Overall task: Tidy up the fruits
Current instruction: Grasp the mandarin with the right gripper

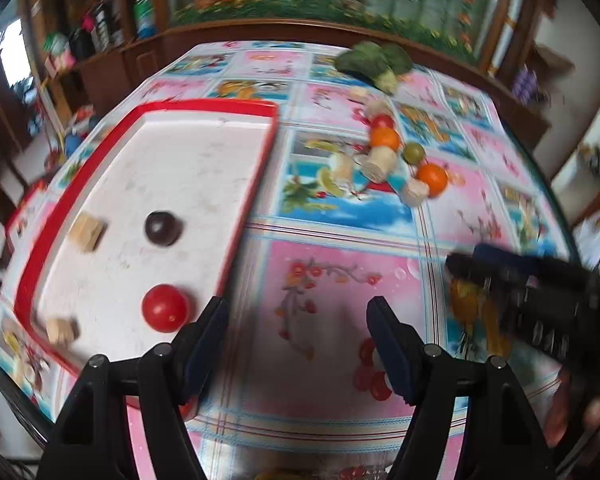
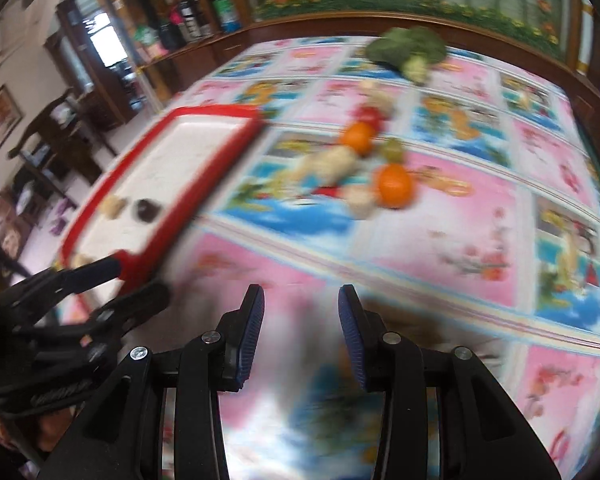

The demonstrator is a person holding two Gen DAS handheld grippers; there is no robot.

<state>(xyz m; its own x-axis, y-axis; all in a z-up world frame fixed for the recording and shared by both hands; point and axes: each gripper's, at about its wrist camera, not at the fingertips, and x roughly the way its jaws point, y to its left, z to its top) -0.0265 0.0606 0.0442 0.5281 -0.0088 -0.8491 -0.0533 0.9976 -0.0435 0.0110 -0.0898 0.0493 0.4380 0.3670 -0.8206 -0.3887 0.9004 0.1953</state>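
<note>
Tomato (image 1: 165, 308), round, glossy red, seemingly whole.

A broccoli head (image 1: 374, 65) lies on the fruit-patterned tablecloth (image 1: 324, 280) near wooden cabinets (image 1: 112, 60).

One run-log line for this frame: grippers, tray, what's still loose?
left gripper: open, empty | right gripper: open, empty | red-rimmed white tray: red tomato, dark plum | loose: two oranges
</note>
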